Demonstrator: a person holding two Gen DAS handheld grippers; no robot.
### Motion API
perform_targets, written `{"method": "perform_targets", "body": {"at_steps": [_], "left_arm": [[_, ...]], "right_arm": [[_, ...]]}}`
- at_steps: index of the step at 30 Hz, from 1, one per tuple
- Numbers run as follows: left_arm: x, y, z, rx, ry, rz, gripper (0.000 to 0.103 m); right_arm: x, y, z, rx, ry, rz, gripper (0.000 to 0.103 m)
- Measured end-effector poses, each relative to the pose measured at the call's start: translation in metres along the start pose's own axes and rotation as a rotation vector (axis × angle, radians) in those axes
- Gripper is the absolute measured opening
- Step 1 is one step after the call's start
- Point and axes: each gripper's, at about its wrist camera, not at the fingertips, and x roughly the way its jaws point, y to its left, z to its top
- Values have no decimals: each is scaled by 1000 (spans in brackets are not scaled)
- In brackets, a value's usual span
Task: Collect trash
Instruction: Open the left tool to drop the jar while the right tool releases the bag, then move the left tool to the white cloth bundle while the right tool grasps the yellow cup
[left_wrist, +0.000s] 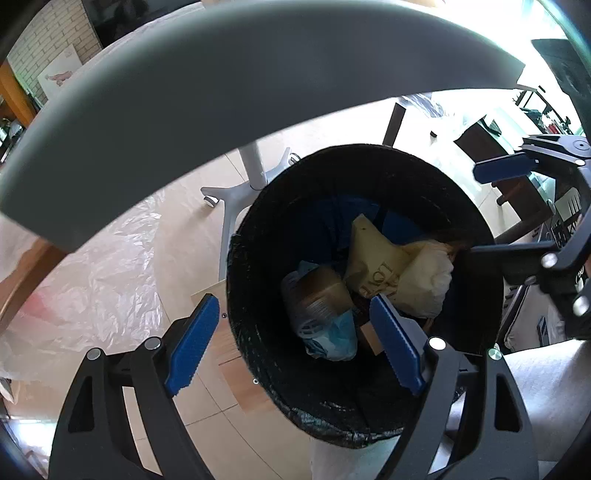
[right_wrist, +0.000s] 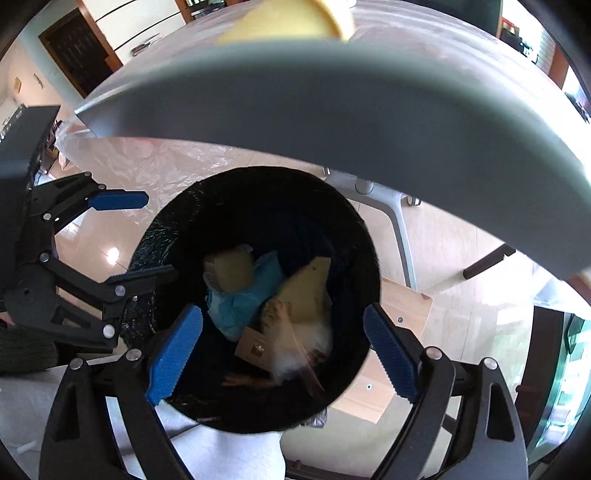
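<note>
The left tongs (left_wrist: 291, 343) are spread wide and hold nothing; their blue pads straddle the near left rim of the bin (left_wrist: 258, 236), one pad outside it over the floor, the other over the bin's mouth. The right tongs (right_wrist: 282, 352) are also wide open and empty, poised over the near side of the same bin, with the left tongs in view at the left of that picture.

Down in the bin, lined with a black bag, the trash has gathered: a beige paper bag (left_wrist: 373, 258) with printed letters, a pale crumpled bag (left_wrist: 428, 280) to its right, a blue mask or wrapper (left_wrist: 338, 332) nearer, a brown lidded cup (left_wrist: 321, 291) beside it, and a small brown card (right_wrist: 253, 349) at the bottom. Nothing hangs in the air between the tongs and the pile.

Above and beyond, the grey edge of the surface (left_wrist: 221, 92) arches across both views. On top of it, in the right view, a blurred yellowish thing (right_wrist: 291, 18) lies at the far edge; what it is cannot be told.

Judging by this, several pieces are already binned and both tongs are free. If the yellowish thing is trash, it is left to fetch.
</note>
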Motion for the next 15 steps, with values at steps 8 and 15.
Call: {"method": "perform_targets", "body": {"at_steps": [8,15], "left_arm": [[-82,7,12,5,-202,-42,88],[-123,41,78,-43,-391,45,101]], "right_arm": [[-94,-2,6,57,-150,111,88],[-112,-26,57,274,-240,178,88]]}}
